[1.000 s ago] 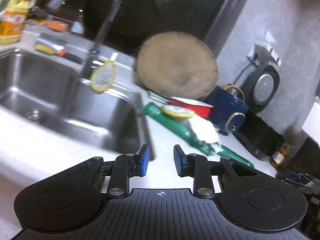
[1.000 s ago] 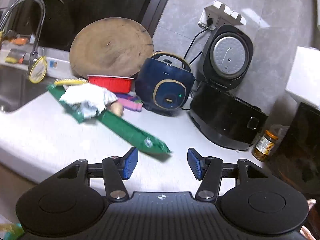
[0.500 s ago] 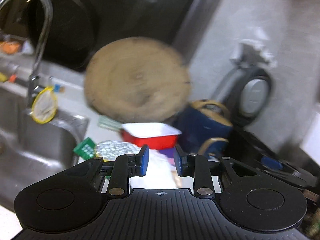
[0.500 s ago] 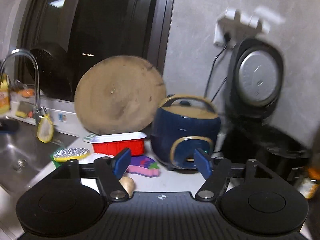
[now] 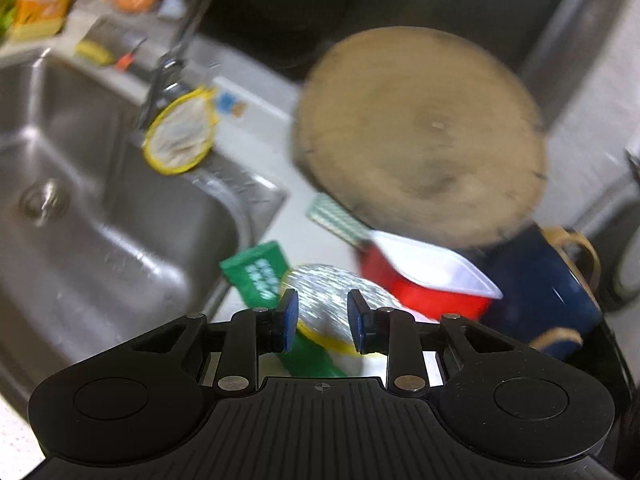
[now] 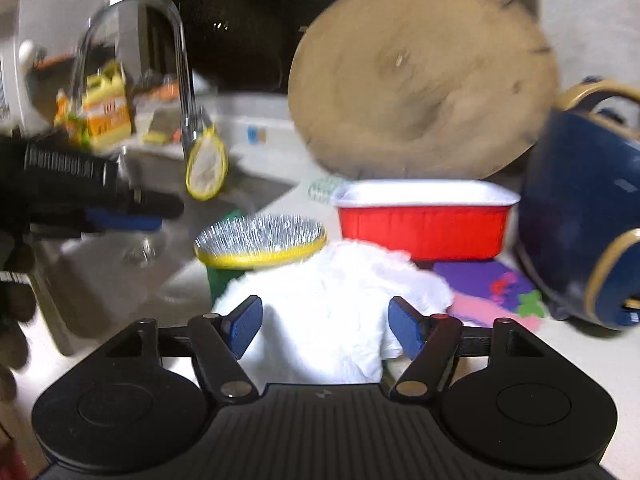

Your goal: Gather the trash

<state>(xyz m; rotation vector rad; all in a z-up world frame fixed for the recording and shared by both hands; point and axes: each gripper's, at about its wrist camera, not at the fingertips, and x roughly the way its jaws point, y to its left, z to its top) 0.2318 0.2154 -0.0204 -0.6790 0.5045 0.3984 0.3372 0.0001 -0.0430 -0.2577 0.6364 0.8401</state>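
Where the pale counter [image 6: 568, 344] meets the steel sink [image 5: 100, 208], crumpled white tissue [image 6: 332, 300] lies heaped before a red tray [image 6: 424, 232], between the spread right gripper [image 6: 326, 320] jaws, which have just been closing, untouched. The left gripper [image 5: 322, 316], jaws apart, frames a foil-topped yellow lid [image 5: 332, 292] without pinching it.
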